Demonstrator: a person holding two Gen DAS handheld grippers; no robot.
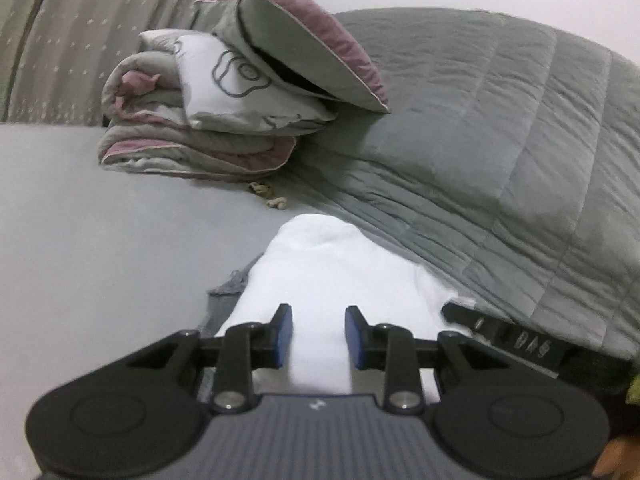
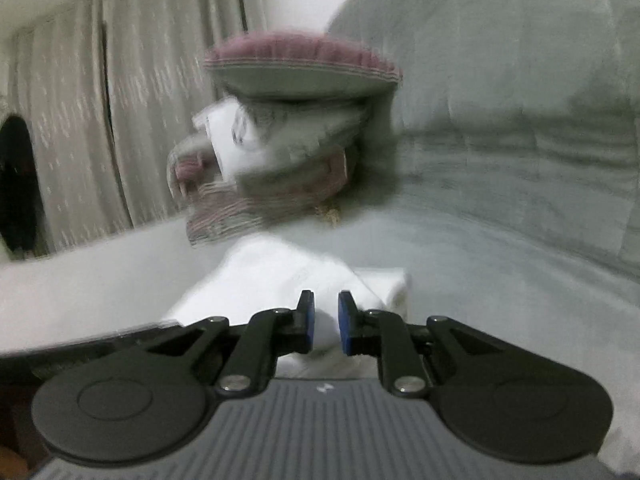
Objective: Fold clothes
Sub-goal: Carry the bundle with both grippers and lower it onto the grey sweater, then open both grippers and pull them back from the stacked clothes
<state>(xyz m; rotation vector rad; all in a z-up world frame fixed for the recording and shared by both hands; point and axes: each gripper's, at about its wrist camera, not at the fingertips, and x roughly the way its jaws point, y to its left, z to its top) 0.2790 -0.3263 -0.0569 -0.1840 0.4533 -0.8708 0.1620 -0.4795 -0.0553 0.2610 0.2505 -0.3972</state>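
A white garment (image 1: pixel 320 276) lies bunched on the pale grey bed sheet (image 1: pixel 100 220). My left gripper (image 1: pixel 319 334) is open, its blue pads on either side of a white fold that runs between them. In the right wrist view the same white garment (image 2: pixel 280 276) lies just ahead, blurred. My right gripper (image 2: pixel 325 326) has its pads close together with white cloth in the narrow gap, apparently pinching it. The other gripper's black arm (image 1: pixel 520 344) shows at the right in the left wrist view.
A folded stack of grey, pink and white bedding (image 1: pixel 240 92) sits behind the garment. A grey quilted duvet (image 1: pixel 500 160) fills the right side. Patterned curtains (image 2: pixel 100 120) hang at the left. A small knotted cord (image 1: pixel 272 196) lies by the stack.
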